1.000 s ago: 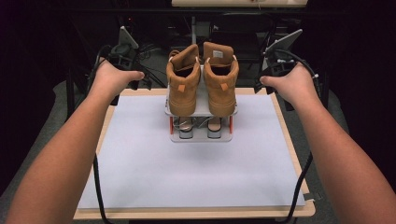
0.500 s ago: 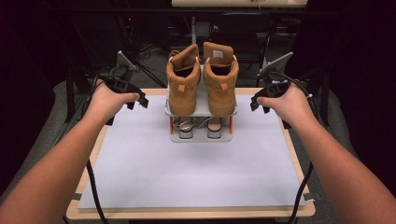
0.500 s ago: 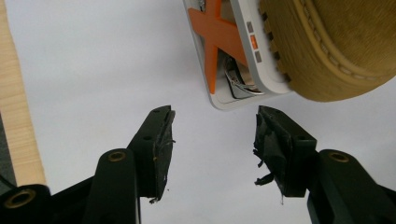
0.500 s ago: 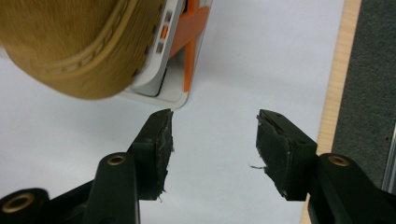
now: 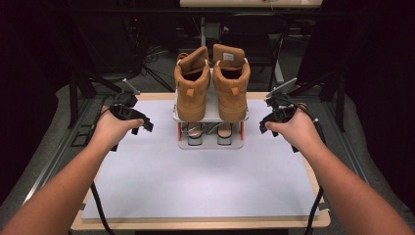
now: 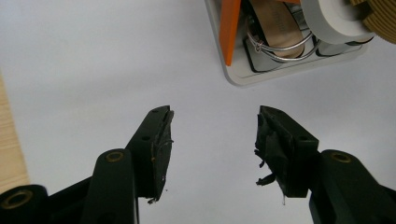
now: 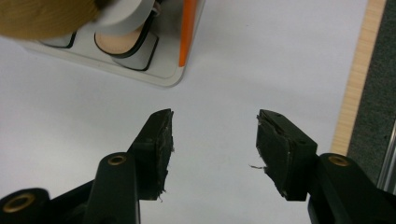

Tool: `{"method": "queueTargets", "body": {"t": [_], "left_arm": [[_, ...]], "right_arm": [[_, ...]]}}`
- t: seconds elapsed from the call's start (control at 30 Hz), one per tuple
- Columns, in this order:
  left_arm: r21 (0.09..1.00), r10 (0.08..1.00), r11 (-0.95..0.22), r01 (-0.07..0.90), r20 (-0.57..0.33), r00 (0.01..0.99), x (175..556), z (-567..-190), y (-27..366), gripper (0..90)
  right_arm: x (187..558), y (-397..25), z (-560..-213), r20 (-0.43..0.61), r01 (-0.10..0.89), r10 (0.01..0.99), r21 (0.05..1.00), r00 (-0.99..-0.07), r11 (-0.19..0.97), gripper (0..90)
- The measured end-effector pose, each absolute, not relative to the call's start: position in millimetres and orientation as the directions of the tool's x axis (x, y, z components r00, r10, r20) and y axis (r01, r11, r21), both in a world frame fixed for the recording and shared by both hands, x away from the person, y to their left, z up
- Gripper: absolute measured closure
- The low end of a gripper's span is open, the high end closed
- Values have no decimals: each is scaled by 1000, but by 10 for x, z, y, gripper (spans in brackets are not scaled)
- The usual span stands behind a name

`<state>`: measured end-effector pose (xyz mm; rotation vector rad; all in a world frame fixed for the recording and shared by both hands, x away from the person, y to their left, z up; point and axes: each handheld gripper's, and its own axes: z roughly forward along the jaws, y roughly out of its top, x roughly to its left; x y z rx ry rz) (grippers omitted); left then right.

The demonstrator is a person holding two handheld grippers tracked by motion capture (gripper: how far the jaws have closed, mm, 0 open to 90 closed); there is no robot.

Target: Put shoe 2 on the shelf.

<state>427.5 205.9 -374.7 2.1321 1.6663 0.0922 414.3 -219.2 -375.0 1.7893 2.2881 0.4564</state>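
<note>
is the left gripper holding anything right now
No, the left gripper is open over the bare white mat, with nothing between its jaws.

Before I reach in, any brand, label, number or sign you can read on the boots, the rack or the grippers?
Nothing is legible.
White tag on the right boot's tongue: print too small and blurred to read.
Tan insole on the rack's lower tier, in the left gripper view: faint dark marks, unreadable.
Left boot, left gripper, right gripper: no text visible.
</note>
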Motion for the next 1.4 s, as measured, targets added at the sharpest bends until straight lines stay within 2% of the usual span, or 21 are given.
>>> {"method": "queueTargets", "body": {"t": [0.07,0.23,0.33,0.43,0.6,0.67,0.93,1.17,1.2,1.4], "left_arm": [[368,930,-187,911,-232,284,4239,-3851,2072,459],[379,928,-202,903,-221,301,4158,-4038,2078,466],[370,922,-210,905,-232,309,4077,-4269,2080,467],[373,921,-220,902,-225,318,4015,-4405,2086,463],[392,909,-211,895,-258,327,3882,-4546,2094,463],[409,903,-209,888,-267,336,3819,-4603,2085,464],[450,892,-211,868,-275,360,3612,-4902,2071,469],[471,893,-227,852,-249,375,3491,-5086,2046,480],[476,888,-242,846,-243,391,3456,-5128,2041,481],[528,880,-234,816,-242,409,3331,-5209,2062,471]], "right_arm": [[4108,-2163,-3829,24,903,967,364,-255,229,460],[4041,-2136,-4043,44,900,959,361,-279,245,460],[3935,-2112,-4266,85,897,945,352,-317,269,455],[3851,-2102,-4393,39,886,940,350,-338,304,449],[3711,-2119,-4582,17,864,929,375,-369,336,438],[3664,-2147,-4614,7,862,922,357,-387,359,439],[3410,-2191,-4900,111,845,916,440,-386,303,453],[3285,-2231,-5088,123,850,919,441,-375,288,460],[3249,-2228,-5130,173,840,913,483,-369,248,460],[3153,-2266,-5192,122,794,928,564,-352,227,462]]}}
